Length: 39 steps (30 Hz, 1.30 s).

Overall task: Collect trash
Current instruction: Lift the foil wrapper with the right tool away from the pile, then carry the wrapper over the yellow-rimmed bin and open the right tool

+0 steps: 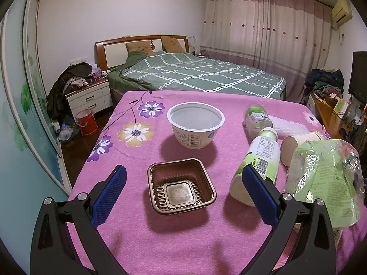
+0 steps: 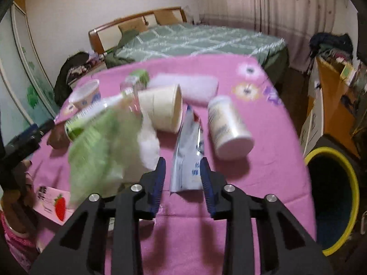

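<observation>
In the left wrist view my left gripper is open above the pink table, its fingers either side of a brown plastic tray without touching it. Behind stand a white tub, a lying green-white bottle, another bottle, a paper cup and a green plastic bag. In the blurred right wrist view my right gripper is open around the near end of a silver-blue foil pouch. A white bottle, the paper cup and the green bag lie nearby.
A black bin with a yellow rim stands on the floor right of the table. A pink strawberry packet lies at the table's near left. A bed, nightstand and red bucket are beyond.
</observation>
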{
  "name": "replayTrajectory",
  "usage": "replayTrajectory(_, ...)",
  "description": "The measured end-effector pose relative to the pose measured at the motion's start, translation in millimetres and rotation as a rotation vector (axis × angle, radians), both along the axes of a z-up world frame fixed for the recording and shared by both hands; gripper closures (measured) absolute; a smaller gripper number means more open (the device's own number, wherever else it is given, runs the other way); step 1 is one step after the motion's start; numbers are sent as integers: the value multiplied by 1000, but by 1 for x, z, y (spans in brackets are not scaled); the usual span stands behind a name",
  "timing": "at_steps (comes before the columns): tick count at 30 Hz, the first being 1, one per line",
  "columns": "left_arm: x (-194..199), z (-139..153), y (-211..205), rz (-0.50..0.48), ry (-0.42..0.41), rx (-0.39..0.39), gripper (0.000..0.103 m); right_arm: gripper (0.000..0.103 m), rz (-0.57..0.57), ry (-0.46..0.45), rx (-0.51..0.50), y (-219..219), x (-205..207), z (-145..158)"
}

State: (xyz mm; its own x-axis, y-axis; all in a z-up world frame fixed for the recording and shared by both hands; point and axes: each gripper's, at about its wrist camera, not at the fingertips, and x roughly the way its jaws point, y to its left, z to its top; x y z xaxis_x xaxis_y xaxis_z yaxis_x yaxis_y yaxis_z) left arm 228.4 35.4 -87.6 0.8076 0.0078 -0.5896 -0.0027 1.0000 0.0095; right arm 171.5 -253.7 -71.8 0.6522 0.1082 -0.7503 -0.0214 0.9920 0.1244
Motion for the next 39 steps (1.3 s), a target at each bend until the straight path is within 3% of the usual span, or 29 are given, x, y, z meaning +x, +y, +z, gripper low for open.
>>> replayTrajectory(9,0,-1,0,-9,-2,3,4,74,-40,71,-5,-4,23,-28)
replayTrajectory(10,0,-1,-1,-10,-4,6,4,84,-35,67,12,-6,21,-29)
replayTrajectory(12,-1,-1,-3,-14,-7,7,4,94,-28,57,27,-5,14,-25)
replayTrajectory(24,-34,11,-9,-102,-31,-42,4,96,-13,-51,62,-34,-49,28)
replayTrajectory(30,-70,13,-19,-157,-24,-18,4,95,-160,-26,23,-91,-73,14)
replayTrajectory(39,-123,-12,-41,-186,88,-27,4,94,-414,5,-92,-171,-101,-17)
